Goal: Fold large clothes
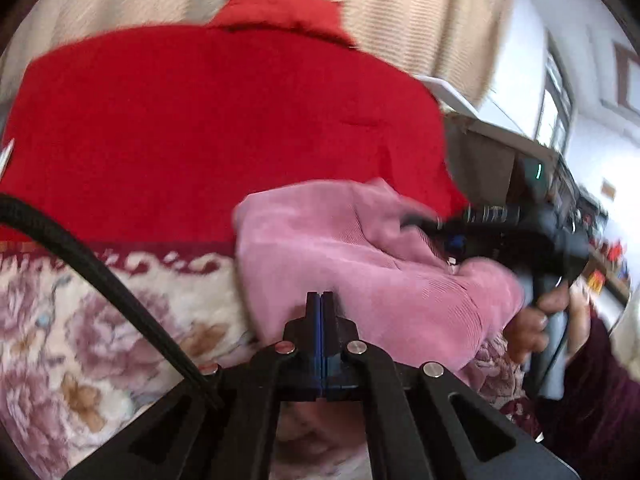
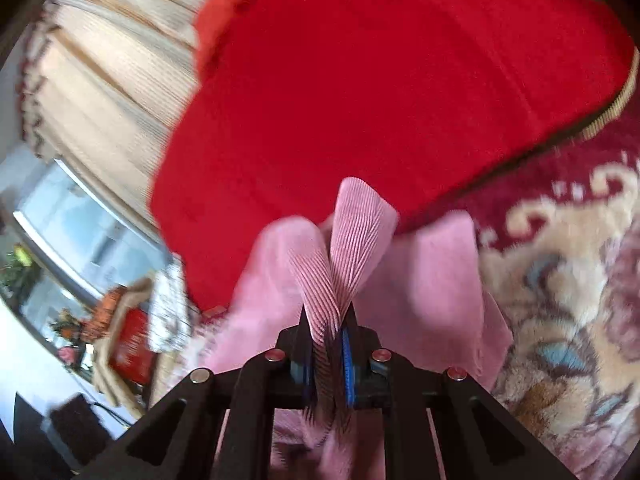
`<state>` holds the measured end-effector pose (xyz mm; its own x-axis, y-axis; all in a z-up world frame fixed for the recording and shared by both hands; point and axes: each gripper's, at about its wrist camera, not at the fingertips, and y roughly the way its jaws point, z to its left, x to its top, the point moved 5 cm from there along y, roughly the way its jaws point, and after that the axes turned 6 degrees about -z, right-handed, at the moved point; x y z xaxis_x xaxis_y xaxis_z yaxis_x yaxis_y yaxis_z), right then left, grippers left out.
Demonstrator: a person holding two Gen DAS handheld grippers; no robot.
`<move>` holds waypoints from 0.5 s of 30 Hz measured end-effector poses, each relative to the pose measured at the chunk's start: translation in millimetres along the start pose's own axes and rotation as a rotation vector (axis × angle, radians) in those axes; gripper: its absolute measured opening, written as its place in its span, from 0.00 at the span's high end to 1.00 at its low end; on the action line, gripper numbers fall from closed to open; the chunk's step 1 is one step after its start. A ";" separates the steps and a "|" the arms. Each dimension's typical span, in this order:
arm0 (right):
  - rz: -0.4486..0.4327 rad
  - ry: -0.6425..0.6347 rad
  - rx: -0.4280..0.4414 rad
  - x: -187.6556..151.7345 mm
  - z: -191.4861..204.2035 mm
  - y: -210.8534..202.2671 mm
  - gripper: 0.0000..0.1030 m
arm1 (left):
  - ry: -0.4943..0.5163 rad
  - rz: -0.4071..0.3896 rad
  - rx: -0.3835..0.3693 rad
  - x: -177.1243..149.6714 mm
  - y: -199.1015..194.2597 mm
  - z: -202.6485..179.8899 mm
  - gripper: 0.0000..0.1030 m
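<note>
A pink ribbed garment [image 1: 352,256] lies bunched on a floral blanket [image 1: 80,340], in front of a large red cloth [image 1: 200,128]. My left gripper [image 1: 321,300] is shut, its fingertips pressed together at the pink garment's near edge; whether it pinches cloth is hidden. In the left wrist view my right gripper [image 1: 424,222] reaches in from the right into the garment's top fold. In the right wrist view my right gripper [image 2: 329,320] is shut on a pinched ridge of the pink garment [image 2: 352,240], which stands up between the fingers. The red cloth [image 2: 380,80] fills the area behind.
The floral blanket [image 2: 560,300] with a dark red border covers the surface. Beige striped curtains [image 1: 400,12] hang behind. A window [image 2: 80,232] and cluttered furniture [image 2: 120,340] lie beyond the bed edge. A black cable [image 1: 100,272] crosses the left wrist view.
</note>
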<state>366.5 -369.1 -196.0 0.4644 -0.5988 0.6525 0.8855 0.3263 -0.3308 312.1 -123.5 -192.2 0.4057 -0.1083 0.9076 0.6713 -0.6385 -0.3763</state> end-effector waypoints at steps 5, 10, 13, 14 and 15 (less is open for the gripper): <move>-0.102 -0.073 -0.011 16.0 13.6 -38.2 0.88 | 0.133 0.096 -0.075 -24.9 44.6 -62.0 1.00; -0.033 -0.022 -0.193 4.7 -43.4 -31.1 0.88 | 0.157 0.156 -0.147 -38.4 74.4 -81.7 1.00; 0.045 0.016 -0.225 -5.1 -77.5 -18.7 0.88 | 0.123 0.175 -0.168 -32.9 72.4 -74.8 1.00; 0.074 0.024 -0.225 -8.3 -86.5 -14.7 0.88 | 0.072 0.181 -0.191 -27.2 71.5 -66.9 1.00; 0.085 0.030 -0.232 -12.5 -91.7 -10.5 0.88 | 0.030 0.183 -0.209 -21.3 67.9 -58.3 1.00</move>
<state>352.7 -432.1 -263.1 0.5349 -0.5988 0.5961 0.8211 0.2020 -0.5338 312.8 -209.0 -226.3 0.4878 -0.2570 0.8343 0.4448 -0.7491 -0.4909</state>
